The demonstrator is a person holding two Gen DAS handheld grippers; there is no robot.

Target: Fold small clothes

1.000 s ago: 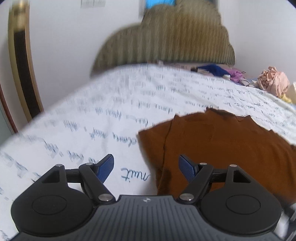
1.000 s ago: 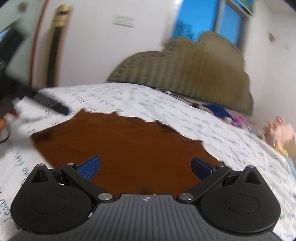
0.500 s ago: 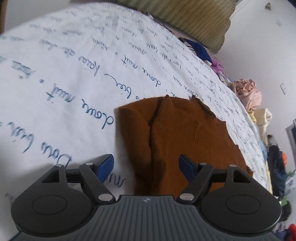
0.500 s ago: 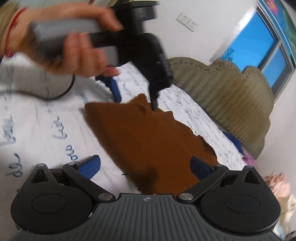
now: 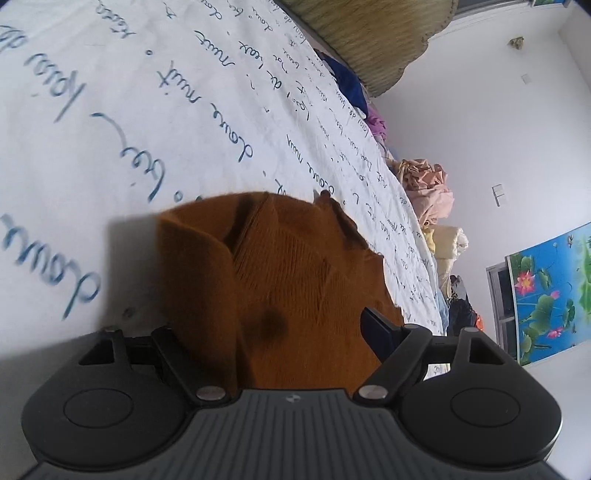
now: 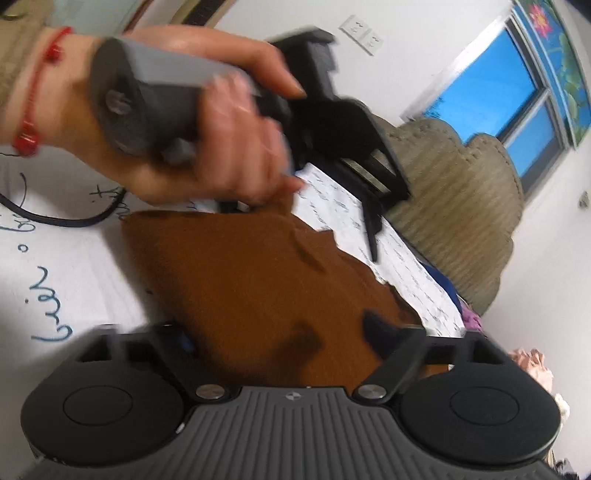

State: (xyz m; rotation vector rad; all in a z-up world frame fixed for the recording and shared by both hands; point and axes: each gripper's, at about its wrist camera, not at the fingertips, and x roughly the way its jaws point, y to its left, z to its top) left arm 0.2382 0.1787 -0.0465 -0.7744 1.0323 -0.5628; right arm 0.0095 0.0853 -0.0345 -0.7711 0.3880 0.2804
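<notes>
Both grippers, left gripper [image 5: 273, 328] and right gripper [image 6: 280, 336], straddle the brown garment [image 5: 288, 266].

- sheet [image 5: 110, 122] — white, printed with blue handwriting, spread over the bed;
- headboard [image 6: 454, 206] — olive, ribbed, scalloped top, against the wall beyond the sheet;
- blue cloth [image 5: 347, 85] lying at the sheet's edge near the headboard; purple cloth [image 5: 376, 123] just beside it;
- pink bundle [image 5: 428, 184], crumpled, beside the bed; cream bundle [image 5: 448, 247] next to it;
- dark pile [image 5: 460, 306] further along, blurred;
- lotus picture [image 5: 550, 291] — blue with pink flowers, on the white wall;
- window [image 6: 491, 92], bright blue, above the headboard;
- sockets [image 6: 362, 35], white, on the wall;
- black cable [image 6: 55, 218] curving across the sheet.
</notes>
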